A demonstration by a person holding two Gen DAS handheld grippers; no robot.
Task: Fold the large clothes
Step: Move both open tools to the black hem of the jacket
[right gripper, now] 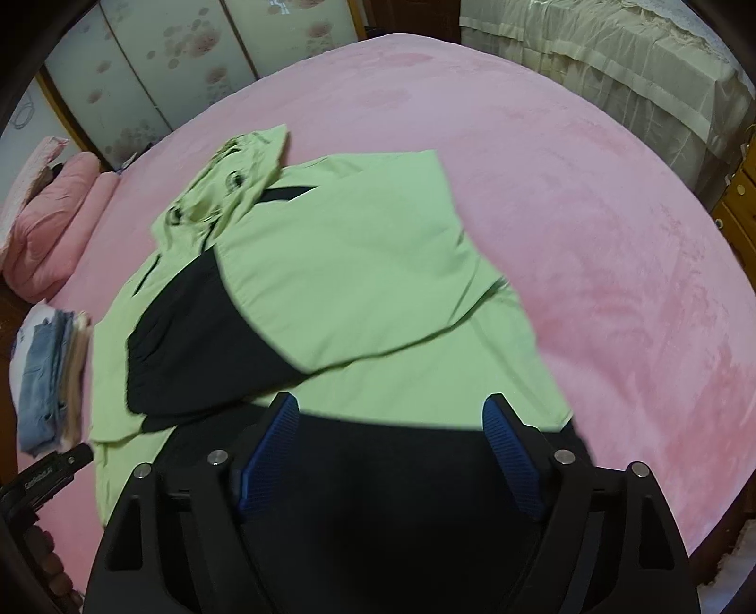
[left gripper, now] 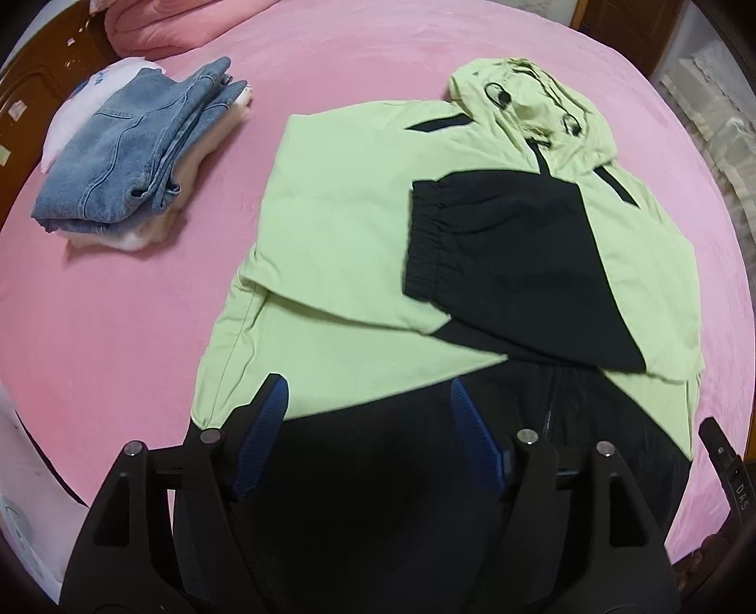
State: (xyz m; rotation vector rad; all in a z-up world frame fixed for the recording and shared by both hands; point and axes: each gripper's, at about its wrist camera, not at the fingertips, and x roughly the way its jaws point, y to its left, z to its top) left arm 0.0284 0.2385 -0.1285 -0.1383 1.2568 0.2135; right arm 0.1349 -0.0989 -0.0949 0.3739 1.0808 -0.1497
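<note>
A light green and black hooded jacket (left gripper: 340, 212) (right gripper: 359, 245) lies flat on the pink bed (left gripper: 118, 330) (right gripper: 590, 236). Its hood (left gripper: 524, 104) (right gripper: 227, 189) is at the far end. Both sleeves are folded across the body, and the one with the black elastic cuff (left gripper: 425, 236) (right gripper: 189, 330) lies on top. My left gripper (left gripper: 367, 385) is open above the black lower part of the jacket, with nothing between its blue pads. Over the black hem, my right gripper (right gripper: 391, 401) is also open and holds nothing.
A stack of folded clothes topped by blue jeans (left gripper: 127, 156) (right gripper: 47, 373) sits at the left of the bed. A pink quilt (left gripper: 151, 23) (right gripper: 52, 226) lies at the headboard. Flowered wardrobe doors (right gripper: 141, 71), cream-draped furniture (right gripper: 614, 71) and wooden drawers (right gripper: 737, 203) surround the bed.
</note>
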